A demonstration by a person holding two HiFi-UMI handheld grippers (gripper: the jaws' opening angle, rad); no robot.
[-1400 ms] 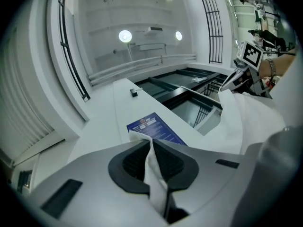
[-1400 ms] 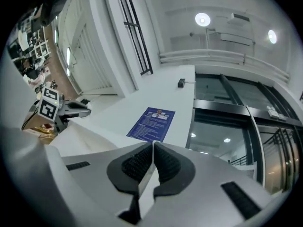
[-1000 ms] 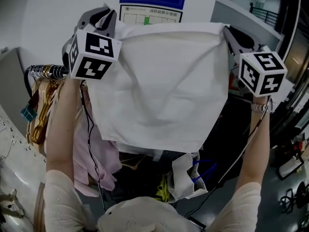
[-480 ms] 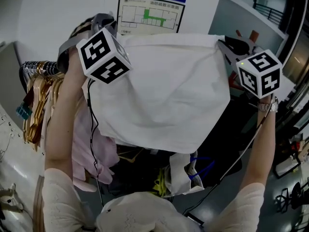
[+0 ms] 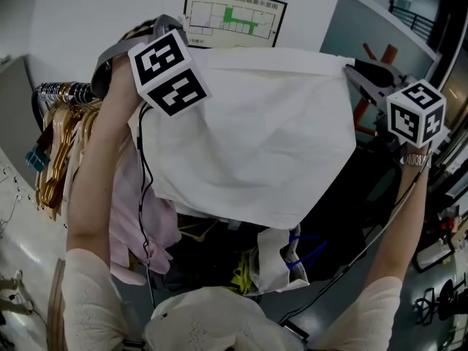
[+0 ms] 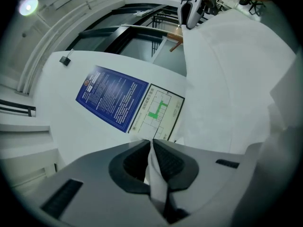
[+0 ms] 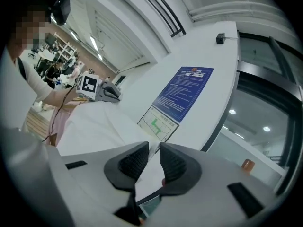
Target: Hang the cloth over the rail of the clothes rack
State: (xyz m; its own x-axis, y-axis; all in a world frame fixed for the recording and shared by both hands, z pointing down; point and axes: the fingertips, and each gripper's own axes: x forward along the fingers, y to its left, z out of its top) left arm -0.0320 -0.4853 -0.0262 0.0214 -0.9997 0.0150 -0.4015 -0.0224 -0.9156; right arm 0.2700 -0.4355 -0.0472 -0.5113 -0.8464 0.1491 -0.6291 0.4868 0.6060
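- While both grippers are holding it up by its upper corners, the cloth [image 5: 248,130] is hanging spread wide in the air, in front of a wall poster [image 5: 232,17].
- The left gripper [image 6: 151,142] is pressing its jaws almost together, pinching one corner of the cloth.
- The right gripper [image 7: 152,150] is keeping its jaws a sliver apart, gripping the opposite corner.
- Only the head view is showing the rail [image 5: 62,91], sitting left of the cloth and carrying hangers [image 5: 53,159].
- Each gripper view is showing the other gripper across the cloth.
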